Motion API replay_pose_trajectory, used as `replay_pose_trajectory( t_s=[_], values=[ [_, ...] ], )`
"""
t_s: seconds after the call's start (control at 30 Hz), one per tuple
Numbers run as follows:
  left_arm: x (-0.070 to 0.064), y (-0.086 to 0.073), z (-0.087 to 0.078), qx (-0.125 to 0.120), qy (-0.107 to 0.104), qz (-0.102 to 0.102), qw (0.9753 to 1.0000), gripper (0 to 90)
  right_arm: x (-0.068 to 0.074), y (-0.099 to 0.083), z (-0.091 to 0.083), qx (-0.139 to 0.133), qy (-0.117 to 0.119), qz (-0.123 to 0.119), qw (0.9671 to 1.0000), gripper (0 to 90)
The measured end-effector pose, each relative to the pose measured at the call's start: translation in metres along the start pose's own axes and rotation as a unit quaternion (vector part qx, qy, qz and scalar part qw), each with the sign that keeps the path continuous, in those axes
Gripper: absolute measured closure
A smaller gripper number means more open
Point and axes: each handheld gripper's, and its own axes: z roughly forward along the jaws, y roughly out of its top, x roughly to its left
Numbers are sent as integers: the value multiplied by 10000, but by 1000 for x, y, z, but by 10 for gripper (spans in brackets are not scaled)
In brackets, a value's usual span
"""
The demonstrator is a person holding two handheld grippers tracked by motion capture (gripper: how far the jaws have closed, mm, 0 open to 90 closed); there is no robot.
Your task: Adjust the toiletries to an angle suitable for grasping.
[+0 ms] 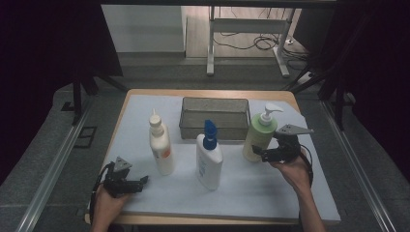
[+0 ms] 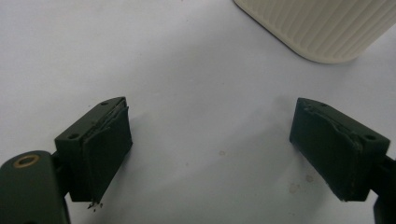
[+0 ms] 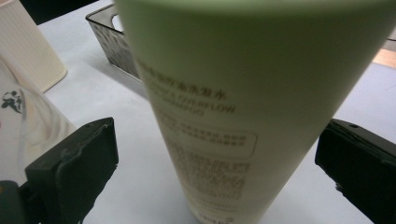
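Three bottles stand on a white mat point(image 1: 241, 188): a cream bottle point(image 1: 162, 145) with a nozzle cap, a white bottle point(image 1: 209, 159) with a blue cap, and a green pump bottle point(image 1: 260, 135). My right gripper point(image 1: 258, 152) is open, its jaws on either side of the green bottle's point(image 3: 233, 93) lower body with gaps on both sides. My left gripper point(image 1: 141, 181) rests low at the mat's front left, open and empty. In the left gripper view its jaws point(image 2: 210, 154) stand wide apart over bare mat, and the cream bottle's ribbed base point(image 2: 327, 28) sits ahead to the right.
A dark mesh basket point(image 1: 215, 104) stands empty at the back centre of the mat, just behind the bottles. In the right gripper view, the basket point(image 3: 109, 35), the cream bottle point(image 3: 28, 51) and the white bottle point(image 3: 32, 123) lie to the left.
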Motion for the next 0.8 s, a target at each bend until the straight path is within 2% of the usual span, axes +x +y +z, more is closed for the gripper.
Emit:
replay_pose_trajectory(
  t_s=[0.17, 0.43, 0.67, 0.8],
  values=[
    [0, 0, 0, -2, -2, -5, 10000, 124, 0, 4, 6, 14, -122, -142, 9998, 0],
    [0, 0, 0, 2, -2, -1, 10000, 124, -1, 8, 14, -49, -300, -173, 9994, 2],
    [0, 0, 0, 2, -2, -7, 10000, 124, -2, 11, 20, -43, -309, -135, 9994, 49],
    [0, 0, 0, -10, -3, -20, 10000, 124, -2, 14, 22, -74, -304, -107, 9995, 107]
  ],
)
